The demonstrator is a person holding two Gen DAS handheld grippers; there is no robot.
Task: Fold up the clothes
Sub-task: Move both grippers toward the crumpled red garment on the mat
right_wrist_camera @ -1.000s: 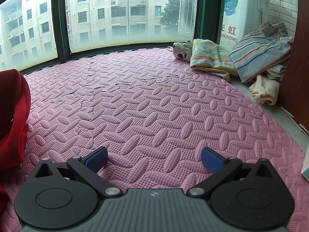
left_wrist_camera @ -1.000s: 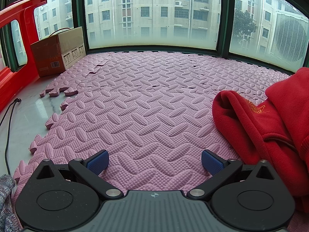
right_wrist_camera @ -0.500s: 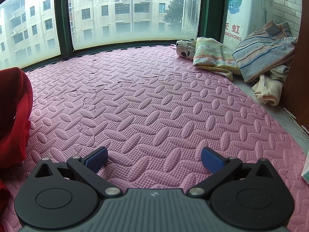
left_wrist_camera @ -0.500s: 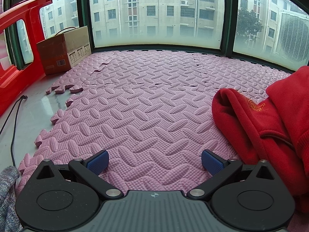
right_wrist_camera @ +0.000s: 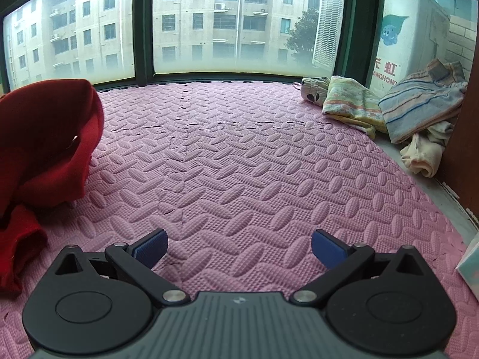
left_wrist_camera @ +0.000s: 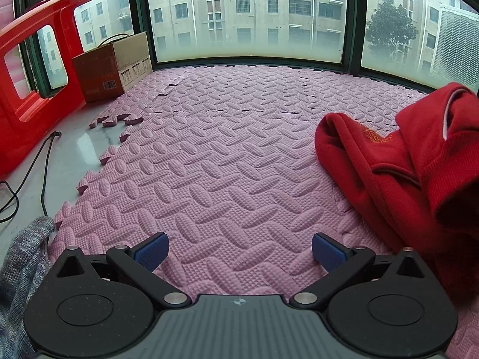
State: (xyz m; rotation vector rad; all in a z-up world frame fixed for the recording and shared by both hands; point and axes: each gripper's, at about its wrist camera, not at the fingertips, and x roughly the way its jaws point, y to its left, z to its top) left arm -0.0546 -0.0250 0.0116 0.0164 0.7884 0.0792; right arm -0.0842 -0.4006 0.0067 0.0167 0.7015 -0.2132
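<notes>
A crumpled red garment (left_wrist_camera: 398, 176) with gold embroidery lies on the pink foam mat (left_wrist_camera: 227, 155), at the right of the left wrist view. It also shows at the left of the right wrist view (right_wrist_camera: 45, 149). My left gripper (left_wrist_camera: 239, 252) is open and empty, low over the mat, left of the garment. My right gripper (right_wrist_camera: 239, 249) is open and empty, low over the mat, right of the garment. Neither gripper touches the cloth.
A cardboard box (left_wrist_camera: 115, 65), a red plastic piece (left_wrist_camera: 33, 68) and a black cable (left_wrist_camera: 42, 164) sit at the left on bare floor. A grey knit cloth (left_wrist_camera: 21, 269) lies near left. A pile of folded clothes (right_wrist_camera: 389, 110) sits far right by a wooden panel (right_wrist_camera: 467, 137).
Both grippers have turned to the left: the box and red garment shifted right in both views. More of the garment shows in the right wrist view. The jaws stay open.
</notes>
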